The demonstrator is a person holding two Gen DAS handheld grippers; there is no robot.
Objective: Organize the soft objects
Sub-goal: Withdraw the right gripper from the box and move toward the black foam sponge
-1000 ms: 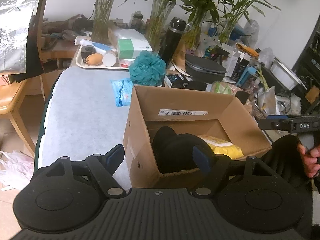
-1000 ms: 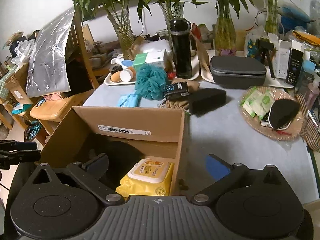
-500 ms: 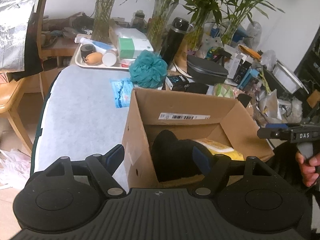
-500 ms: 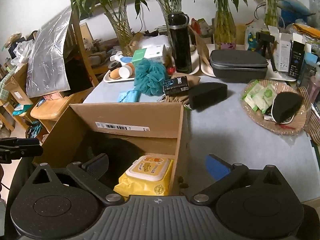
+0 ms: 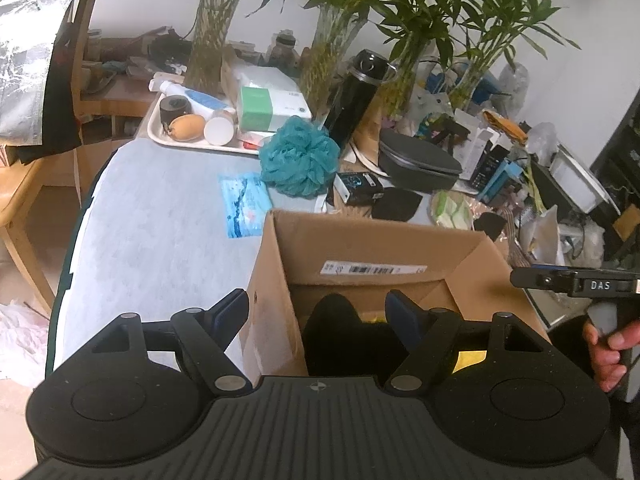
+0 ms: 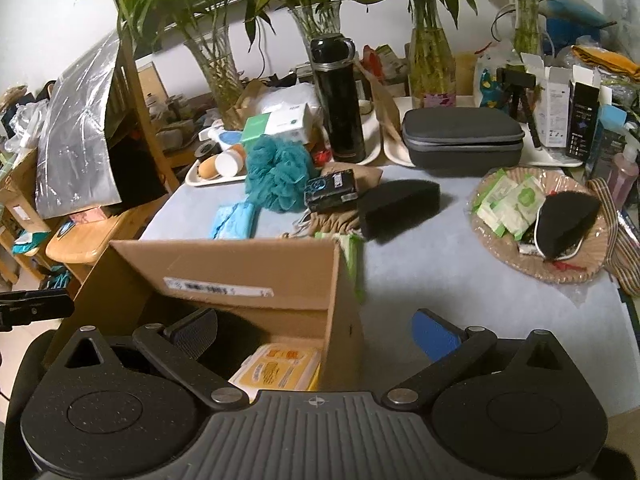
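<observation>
The cardboard box (image 5: 372,248) stands open at the near edge of the desk (image 5: 160,232), plain brown card with a white barcode label on its inner far wall. Inside lie two things: a black, matte, rounded soft piece (image 5: 340,332) on the left side and a yellow pack of wipes (image 6: 280,366) with a hard lid on the right. Beyond the box on the pale blue desk cover sit a frilly teal bath pouf (image 5: 300,156), a flat blue packet (image 5: 244,204), a black wedge-shaped sponge (image 6: 398,202) and a crumpled tan cloth bag (image 6: 340,216). A round woven tray (image 6: 568,264) to the right holds green-and-white sachets and a second black sponge (image 6: 564,220).

The left gripper (image 5: 318,312) hangs over the box's left wall, its fingers spread apart and grasping nothing. The right gripper (image 6: 316,330) straddles the box's right wall, fingers likewise released and empty. The desk is bare to the left of the box and between box and tray; the far edge is crowded with four glass vases of bamboo, a black flask (image 6: 340,100) and a grey zip case (image 6: 460,140).
</observation>
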